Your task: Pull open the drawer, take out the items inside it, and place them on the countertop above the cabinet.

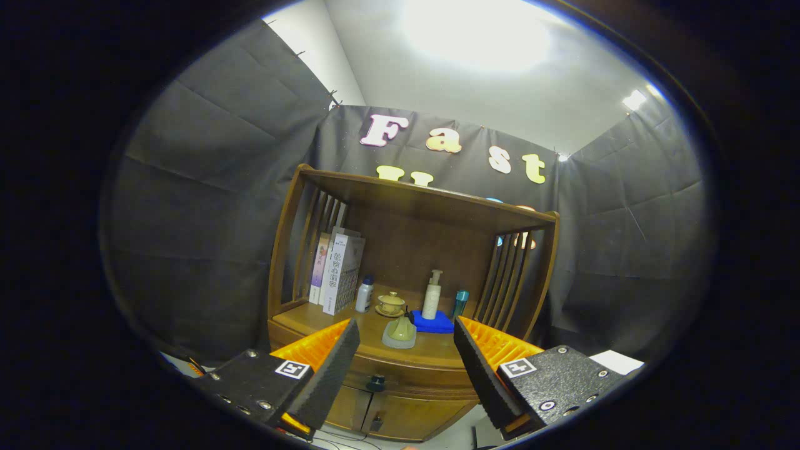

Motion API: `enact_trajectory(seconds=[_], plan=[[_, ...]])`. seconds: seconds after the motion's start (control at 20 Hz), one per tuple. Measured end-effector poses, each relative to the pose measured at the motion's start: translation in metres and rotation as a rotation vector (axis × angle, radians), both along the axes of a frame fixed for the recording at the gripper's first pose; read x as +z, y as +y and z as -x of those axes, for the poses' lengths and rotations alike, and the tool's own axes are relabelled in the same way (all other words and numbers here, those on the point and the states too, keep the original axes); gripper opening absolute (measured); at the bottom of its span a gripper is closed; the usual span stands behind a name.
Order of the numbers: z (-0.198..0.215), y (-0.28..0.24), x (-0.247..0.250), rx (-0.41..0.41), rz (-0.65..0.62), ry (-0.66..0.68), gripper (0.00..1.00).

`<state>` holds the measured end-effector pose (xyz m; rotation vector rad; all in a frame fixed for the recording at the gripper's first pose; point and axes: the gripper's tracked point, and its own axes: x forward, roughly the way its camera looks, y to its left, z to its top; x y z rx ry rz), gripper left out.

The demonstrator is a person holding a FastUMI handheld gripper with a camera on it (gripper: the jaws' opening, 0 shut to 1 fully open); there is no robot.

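A brown wooden cabinet point(412, 250) with slatted sides stands ahead of me. Its drawer front point(406, 378) lies flush under the countertop point(431, 353), and a small dark knob point(375, 382) sits on it between my fingers. My gripper point(406, 350) hangs open in front of the cabinet, a short way off, with nothing between its fingers. What is inside the drawer is hidden.
On the countertop stand books point(337, 272), a white bottle point(364, 294), a lidded cup on a saucer point(391, 303), a pump bottle point(431, 295) on a blue cloth point(434, 323), a teal can point(460, 303) and a green soap dish point(400, 332). Two cupboard doors point(381, 415) sit below the drawer.
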<state>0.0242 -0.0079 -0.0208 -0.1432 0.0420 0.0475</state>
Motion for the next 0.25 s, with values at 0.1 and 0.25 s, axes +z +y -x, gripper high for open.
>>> enact_trajectory(seconds=[0.1,0.25], plan=[[-0.0009,-0.0061,0.0017,-0.016,0.017,-0.008,0.94],[-0.0018,-0.0114,0.0015,-0.028,0.027,-0.013,0.94]])
